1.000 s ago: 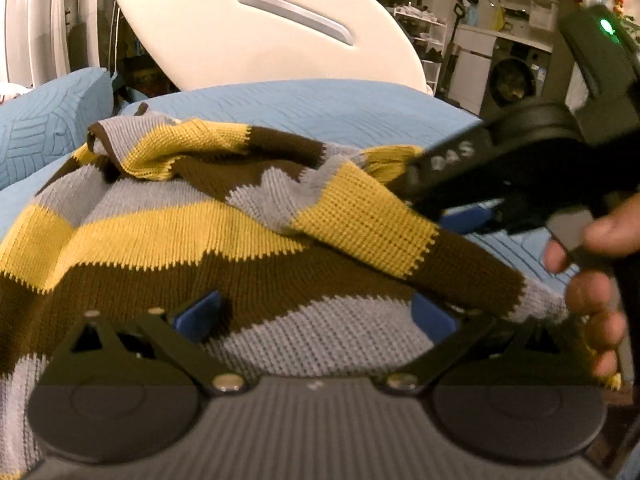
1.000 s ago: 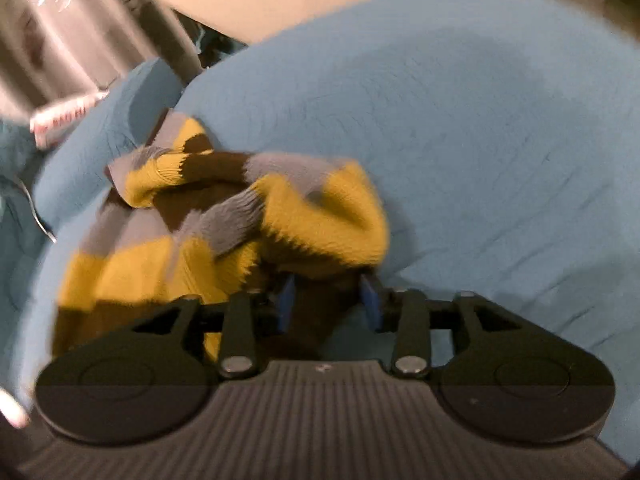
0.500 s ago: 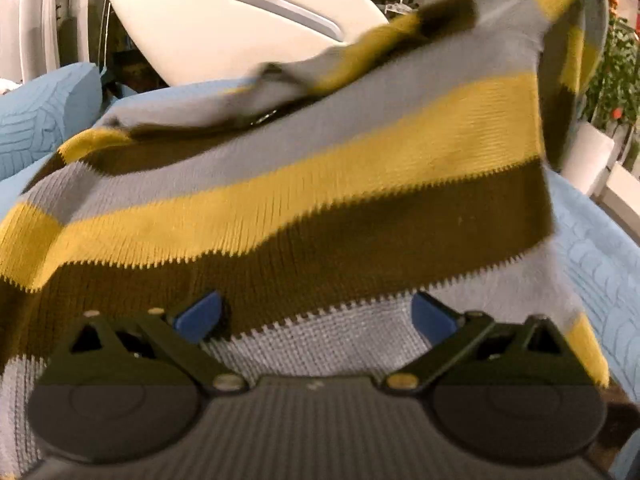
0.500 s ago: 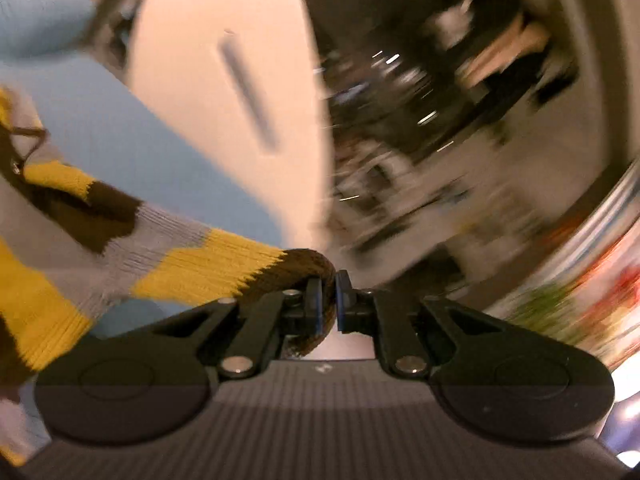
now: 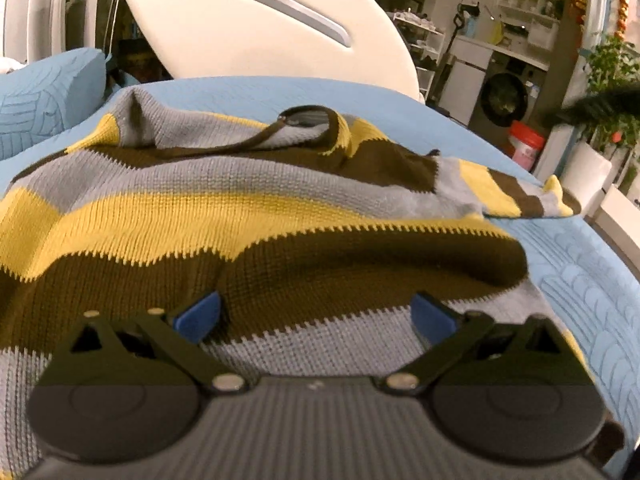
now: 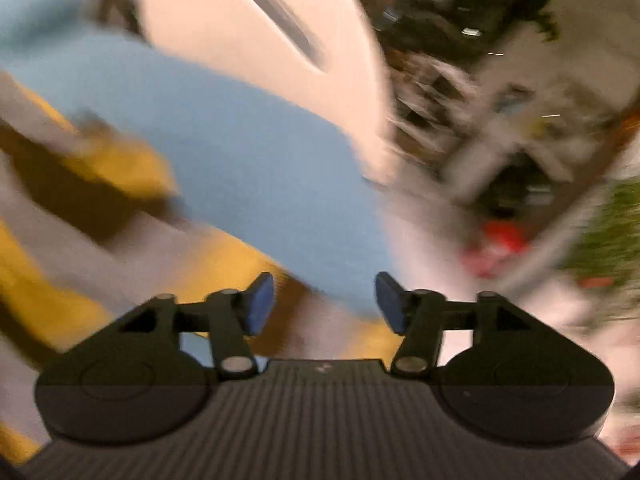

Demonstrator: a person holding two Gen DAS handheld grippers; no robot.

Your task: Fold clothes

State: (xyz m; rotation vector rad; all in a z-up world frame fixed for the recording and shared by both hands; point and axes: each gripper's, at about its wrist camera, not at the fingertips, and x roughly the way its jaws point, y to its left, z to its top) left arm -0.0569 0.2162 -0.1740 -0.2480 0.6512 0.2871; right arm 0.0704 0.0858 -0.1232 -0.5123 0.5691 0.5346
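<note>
A knit sweater striped in yellow, brown and grey lies spread on the blue bed cover, collar at the far side and one sleeve stretched out to the right. My left gripper rests low over the sweater's near hem, open wide, its blue pads apart on the knit. In the blurred right wrist view my right gripper has its jaws opening with nothing between them. The sweater lies below it and to its left.
A white curved panel rises behind the bed. A blue pillow sits at the far left. Beyond the bed's right edge are a washing machine, a red-lidded bucket and a potted plant.
The right gripper shut on the bunched sleeve, lifted it up and out to the right, then let it go. The sweater now lies spread out. The left gripper stayed put.
</note>
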